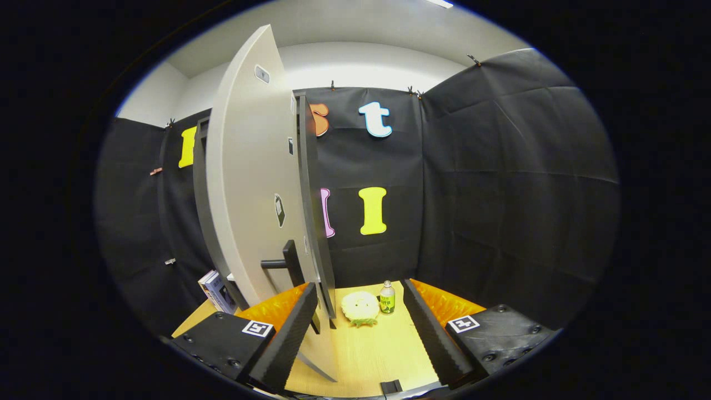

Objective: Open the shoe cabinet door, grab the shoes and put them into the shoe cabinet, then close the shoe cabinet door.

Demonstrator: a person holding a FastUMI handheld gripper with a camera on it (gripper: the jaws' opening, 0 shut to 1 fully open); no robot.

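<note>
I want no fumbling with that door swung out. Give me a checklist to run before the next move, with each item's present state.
1. Cabinet door open: ok, it stands swung out, edge-on ahead of the left finger.
2. Gripper free: ok, fingers spread apart, nothing between them.
3. Fingers off the door handle: ok, it sits above and beyond the left fingertip.
4. Shoe located: the pale round thing on the table, just ahead between the fingers, may be it; cannot tell.
5. Path to it: not ok, a small bottle stands close beside it.
6. Room inside the cabinet: cannot tell, the door hides the interior.
</note>
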